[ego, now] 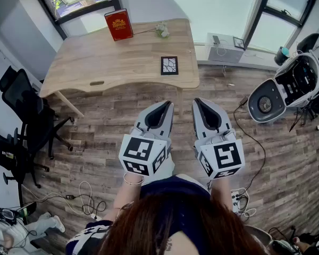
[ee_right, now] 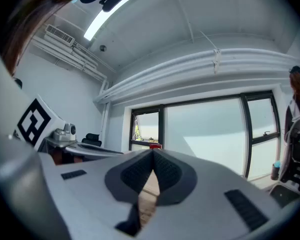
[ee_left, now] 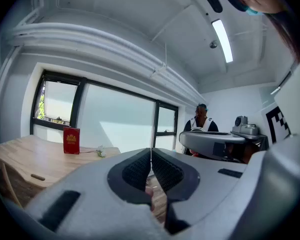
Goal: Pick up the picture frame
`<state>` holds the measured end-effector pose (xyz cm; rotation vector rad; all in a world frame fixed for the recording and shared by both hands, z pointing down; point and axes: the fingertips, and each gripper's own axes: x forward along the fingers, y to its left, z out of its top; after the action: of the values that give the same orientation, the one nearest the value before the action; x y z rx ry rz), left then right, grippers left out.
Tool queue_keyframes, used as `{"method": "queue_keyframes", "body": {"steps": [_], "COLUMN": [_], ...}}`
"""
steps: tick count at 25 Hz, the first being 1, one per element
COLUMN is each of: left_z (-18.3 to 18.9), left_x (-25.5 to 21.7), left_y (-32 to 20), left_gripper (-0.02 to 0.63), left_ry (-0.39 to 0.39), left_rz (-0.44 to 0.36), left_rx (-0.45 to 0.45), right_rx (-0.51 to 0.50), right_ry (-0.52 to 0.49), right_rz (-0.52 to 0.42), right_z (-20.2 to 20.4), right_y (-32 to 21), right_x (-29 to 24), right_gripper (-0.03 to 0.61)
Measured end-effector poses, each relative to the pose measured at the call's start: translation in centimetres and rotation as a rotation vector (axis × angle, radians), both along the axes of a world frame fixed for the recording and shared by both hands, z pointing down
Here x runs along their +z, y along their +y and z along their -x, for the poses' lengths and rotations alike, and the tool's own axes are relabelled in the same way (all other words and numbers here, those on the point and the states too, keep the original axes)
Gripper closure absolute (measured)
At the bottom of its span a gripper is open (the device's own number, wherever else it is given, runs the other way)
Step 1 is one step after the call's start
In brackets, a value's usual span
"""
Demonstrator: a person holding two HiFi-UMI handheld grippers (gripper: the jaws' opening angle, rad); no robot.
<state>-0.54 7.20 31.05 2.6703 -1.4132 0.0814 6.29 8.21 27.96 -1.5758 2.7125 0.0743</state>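
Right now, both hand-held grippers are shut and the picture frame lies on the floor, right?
No. The head view shows the picture frame on the wooden table, not the floor. The left hand-held gripper and right hand-held gripper are indeed shut.

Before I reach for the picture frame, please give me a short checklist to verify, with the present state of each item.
1. Picture frame lies flat near the wooden table's front edge, in view: ok.
2. Frame lies apart from the red book and flower: ok.
3. Left gripper empty: ok.
4. Right gripper empty: ok.
5. Jaws open for grasping: not ok, both pairs are together.
6. Grippers within reach of frame: not ok, both are over the floor, short of the table.
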Motion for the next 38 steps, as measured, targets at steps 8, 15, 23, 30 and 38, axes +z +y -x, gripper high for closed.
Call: {"method": "queue_keyframes", "body": {"steps": [8,15,23,30,38], "left_z": [-0.6,-0.1,0.9,1.9,3.2], "left_x": [0.2,0.8,1.0,1.6,2.0], "left_y": [-1.0,-1.9,-4.0,-6.3,-9.2], "left_gripper": [0.583,0.583,0.583,0.583,0.583], "left_ry": [-0.003,-0.006,0.000,0.001,0.008], "left_rz": [0.001,0.012,0.025,0.037,0.045], "left_rx": [0.008,0.006,0.007,0.017,0.021], "right_rx": [0.029,0.031,0.017,0.009,0.042], "right_ry": [-0.036,-0.084,-0.071,-0.067,-0.063], "right_rz": [0.025,0.048,0.063,0.104,0.112], "right_z": [-0.8,-0.5,0.5,1.8,2.5], "right_y": [-0.9,-1.7,-3.8,-6.0,-8.9], "right_x": [0.4,0.6,0.7,1.5,2.0], "right_gripper": [0.554,0.554,0.554,0.554,0.554]}}
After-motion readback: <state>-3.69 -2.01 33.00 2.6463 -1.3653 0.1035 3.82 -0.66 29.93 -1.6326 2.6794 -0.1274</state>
